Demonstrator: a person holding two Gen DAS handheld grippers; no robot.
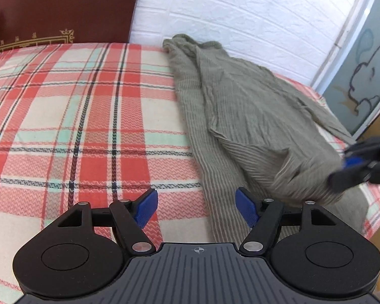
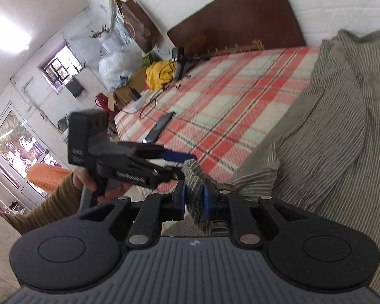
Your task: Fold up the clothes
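Note:
A grey-green striped garment (image 1: pixel 240 114) lies crumpled on the right side of a bed with a red plaid sheet (image 1: pixel 76 126). My left gripper (image 1: pixel 196 207) is open low over the sheet at the garment's left edge, its blue pads wide apart with nothing gripped. At the right edge of the left wrist view my right gripper (image 1: pixel 359 164) shows blurred at the garment's lifted near corner. In the right wrist view my right gripper (image 2: pixel 195 197) is shut on a bunched fold of the garment (image 2: pixel 342 126). The left gripper (image 2: pixel 182 166) is just beside that fold, held by a hand (image 2: pixel 83 179).
A dark brown headboard (image 2: pixel 240 12) and a white brick wall stand behind the bed. A dark phone (image 2: pixel 159 126) with a cable lies on the plaid sheet (image 2: pixel 228 96) at its far side. Beyond it are a yellow bag (image 2: pixel 159 74), boxes and a window.

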